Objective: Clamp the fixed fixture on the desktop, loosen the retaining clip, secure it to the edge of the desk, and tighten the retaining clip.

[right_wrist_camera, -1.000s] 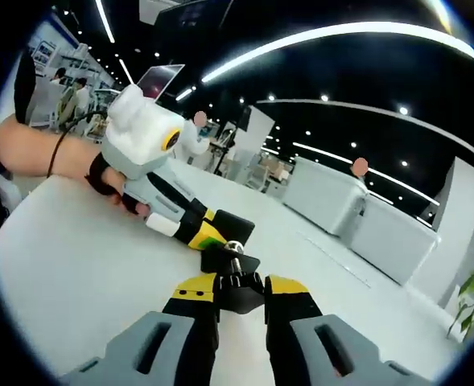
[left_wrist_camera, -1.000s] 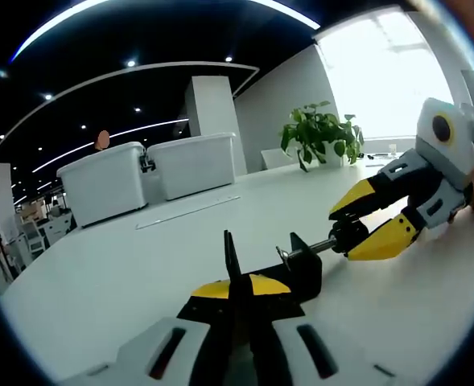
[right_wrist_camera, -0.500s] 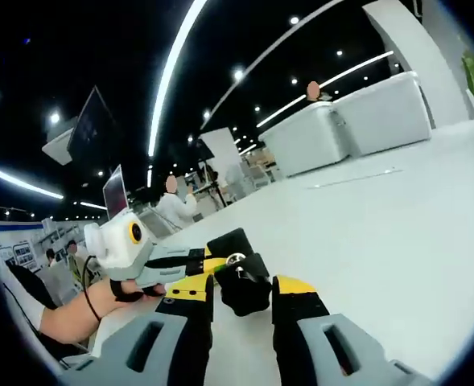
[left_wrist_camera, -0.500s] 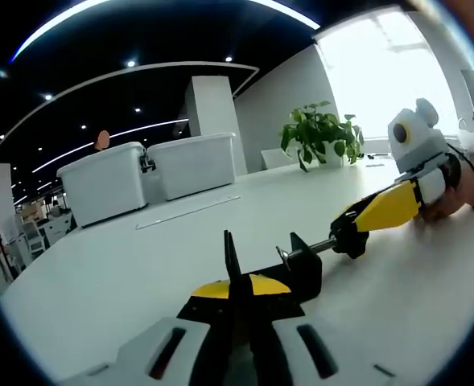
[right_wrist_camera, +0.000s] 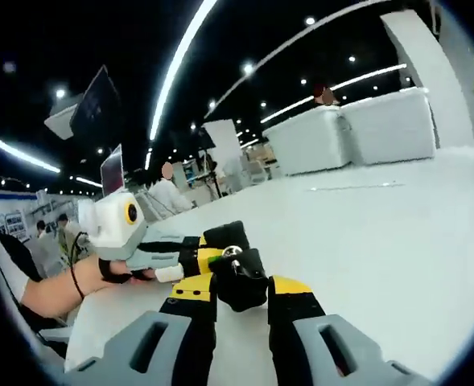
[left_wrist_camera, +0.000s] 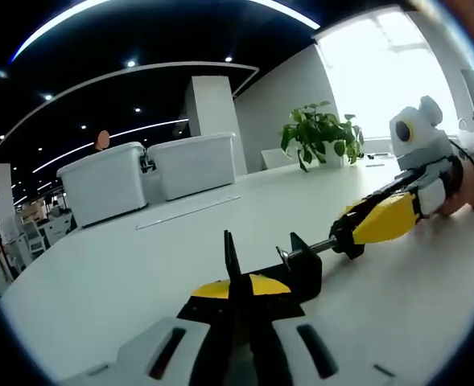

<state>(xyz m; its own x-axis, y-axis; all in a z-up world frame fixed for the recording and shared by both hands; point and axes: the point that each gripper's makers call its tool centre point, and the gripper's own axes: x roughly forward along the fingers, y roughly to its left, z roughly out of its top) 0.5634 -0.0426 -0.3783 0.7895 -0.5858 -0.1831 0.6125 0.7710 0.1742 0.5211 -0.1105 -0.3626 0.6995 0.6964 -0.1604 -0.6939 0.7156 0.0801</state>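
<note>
My left gripper (left_wrist_camera: 238,299) pins the black metal clamp fixture (left_wrist_camera: 289,264); my right gripper (right_wrist_camera: 242,283) grips its black screw knob (right_wrist_camera: 238,281). Unscrew slowly, left steady.

Open desk (left_wrist_camera: 124,265) around the clamp (left_wrist_camera: 293,261); 2 bins (left_wrist_camera: 148,173) stand far back.

Daylight floods in from a blown-out white window (left_wrist_camera: 385,76) at the upper right of the left gripper view, washing detail from the pane and brightening the glossy white worktop (left_wrist_camera: 132,265), which carries soft, short shadows beneath the objects on it. Overhead, long curved white ceiling light strips (right_wrist_camera: 180,72) and small round recessed spotlights (left_wrist_camera: 130,63) glow against a dark, underexposed ceiling in both views. Fisheye distortion bends straight lines strongly toward the edges. The near grey-and-black claw (right_wrist_camera: 241,301) bases at the bottom look soft; distant office areas are dim and blurred.
</note>
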